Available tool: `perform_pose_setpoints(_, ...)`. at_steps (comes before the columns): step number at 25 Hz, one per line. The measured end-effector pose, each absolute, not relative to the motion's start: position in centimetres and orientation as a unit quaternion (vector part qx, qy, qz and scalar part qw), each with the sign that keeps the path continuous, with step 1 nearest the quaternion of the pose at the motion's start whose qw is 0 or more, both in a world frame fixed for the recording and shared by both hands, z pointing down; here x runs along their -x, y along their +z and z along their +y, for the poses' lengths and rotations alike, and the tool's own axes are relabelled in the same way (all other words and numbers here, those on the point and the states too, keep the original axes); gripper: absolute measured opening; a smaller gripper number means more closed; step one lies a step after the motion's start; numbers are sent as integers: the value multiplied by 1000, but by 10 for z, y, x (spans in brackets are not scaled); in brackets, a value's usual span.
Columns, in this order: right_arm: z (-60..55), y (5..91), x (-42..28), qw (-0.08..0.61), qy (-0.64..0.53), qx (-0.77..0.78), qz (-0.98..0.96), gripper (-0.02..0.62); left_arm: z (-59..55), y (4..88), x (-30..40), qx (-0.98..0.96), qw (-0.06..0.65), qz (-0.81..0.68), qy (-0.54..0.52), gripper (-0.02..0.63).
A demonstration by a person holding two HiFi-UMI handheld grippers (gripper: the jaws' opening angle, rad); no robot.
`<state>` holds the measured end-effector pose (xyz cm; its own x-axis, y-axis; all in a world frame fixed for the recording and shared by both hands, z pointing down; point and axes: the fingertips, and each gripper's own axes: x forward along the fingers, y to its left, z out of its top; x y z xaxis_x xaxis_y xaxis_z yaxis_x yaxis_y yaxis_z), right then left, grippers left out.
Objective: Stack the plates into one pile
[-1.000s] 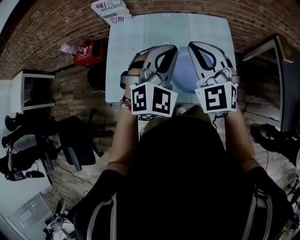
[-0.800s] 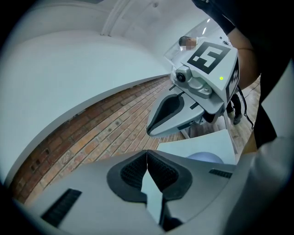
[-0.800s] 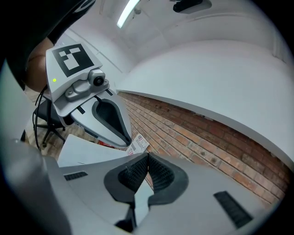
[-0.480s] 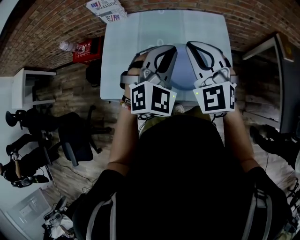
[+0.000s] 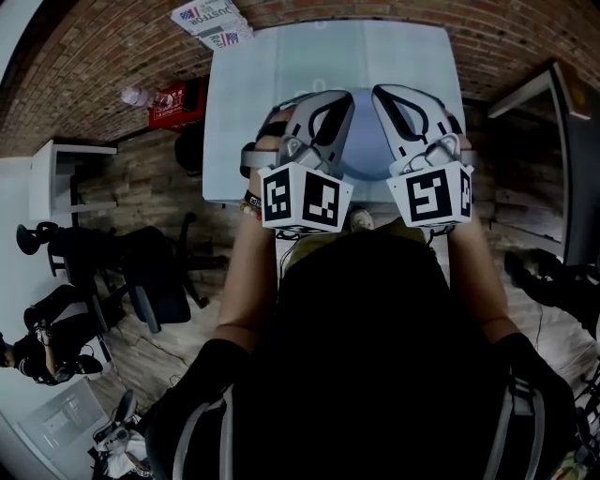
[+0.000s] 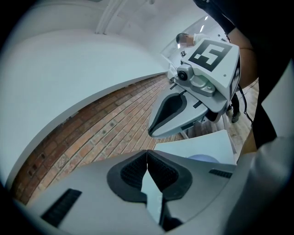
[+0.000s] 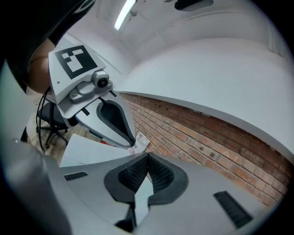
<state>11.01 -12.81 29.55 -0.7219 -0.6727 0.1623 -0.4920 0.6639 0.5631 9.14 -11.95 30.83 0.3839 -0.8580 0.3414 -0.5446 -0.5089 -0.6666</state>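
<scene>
Nearest, the left gripper and the right gripper are being held side by side in front of the person's chest, over the near edge of the counter. The jaws of each are being kept together, and nothing is being clamped in either; both gripper views are showing them meeting at the tips. Between the two grippers, and partly hidden by them, a pale blue plate is lying on the counter close to that near edge. Whether other plates are lying beneath it cannot be told. Compared with a second ago, very little is being altered: the grippers are being kept in the same stance, still shut, and only the counter is being shown slightly shifted in the head view. This is being read as a pause, with no plate being lifted or carried. Either the pile is already made or the next pick is not yet begun. Farther off, a red box and a water bottle are lying beside the counter, and a printed carton is resting by the brick wall.
</scene>
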Motion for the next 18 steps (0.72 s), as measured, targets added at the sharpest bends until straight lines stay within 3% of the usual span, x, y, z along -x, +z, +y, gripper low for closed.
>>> perform_pose_setpoints(18,-108,300,-119,187,-242,-315,-898,35,-106,312,-96,796,217,444,-349,23)
